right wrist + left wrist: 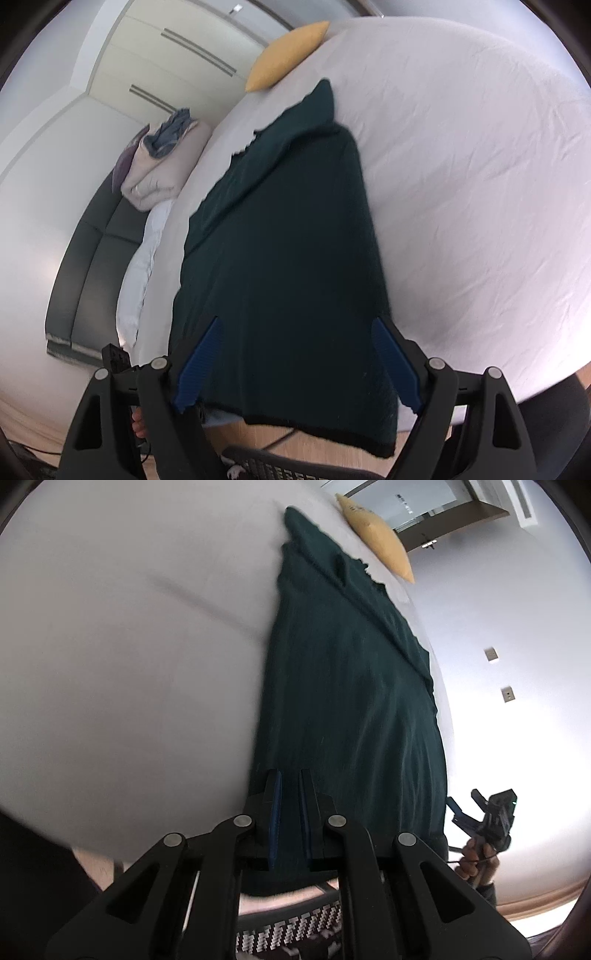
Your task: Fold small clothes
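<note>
With the jaws of the left gripper (290, 786) nearly shut on nothing visible and those of the right gripper (295, 363) wide, the dark green knit garment (280, 240), spread on the bed (461, 184) with its near hem overhanging, is judged soft, light, best pinched at near corners.

The dark green garment (280, 236) is a soft, matt knit with fine ribbing and a ragged, frilled edge along one side. It lies on the bed (480, 166), whose white sheet is matt cotton-like cloth, lightly creased. The yellow cushion (286, 55) looks like smooth woven fabric. Each gripper (297, 360) has matt black plastic arms, dull metal rivets and blue ridged rubbery pads (395, 363). The floor (314, 437) is pale, smooth wood.
</note>
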Available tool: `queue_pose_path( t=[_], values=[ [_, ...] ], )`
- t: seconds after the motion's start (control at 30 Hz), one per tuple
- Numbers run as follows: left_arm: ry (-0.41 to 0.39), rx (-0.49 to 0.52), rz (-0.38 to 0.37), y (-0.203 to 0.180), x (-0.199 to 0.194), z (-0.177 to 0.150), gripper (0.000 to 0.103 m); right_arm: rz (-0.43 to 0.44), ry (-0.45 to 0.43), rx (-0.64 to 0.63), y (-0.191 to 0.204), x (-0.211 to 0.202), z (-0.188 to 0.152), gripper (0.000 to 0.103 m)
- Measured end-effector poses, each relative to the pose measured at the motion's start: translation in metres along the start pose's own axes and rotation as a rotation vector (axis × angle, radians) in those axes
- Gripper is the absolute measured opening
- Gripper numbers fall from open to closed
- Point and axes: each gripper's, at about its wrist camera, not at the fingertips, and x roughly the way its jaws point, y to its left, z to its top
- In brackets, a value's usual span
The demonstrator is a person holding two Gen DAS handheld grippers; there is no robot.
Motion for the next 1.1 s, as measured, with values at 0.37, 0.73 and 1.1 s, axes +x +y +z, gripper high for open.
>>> queue_pose_path(
  t=[0.37,0.73,1.1],
  values=[
    [0.042,-0.026,-0.046,0.015,-0.007,-0.013,0.009,0.055,0.027,0.063,-0.012,-0.004,-0.007,0.085],
    [0.051,-0.177,-0.251,0.04,-0.008,0.011,0.062,0.085,0.038,0.092,-0.016,-0.008,-0.008,0.085],
    [0.24,-0.04,-0.132,0.017,0.021,0.011,0.042,0.087,0.096,0.071,-0.018,-0.008,-0.009,0.085]
  ],
)
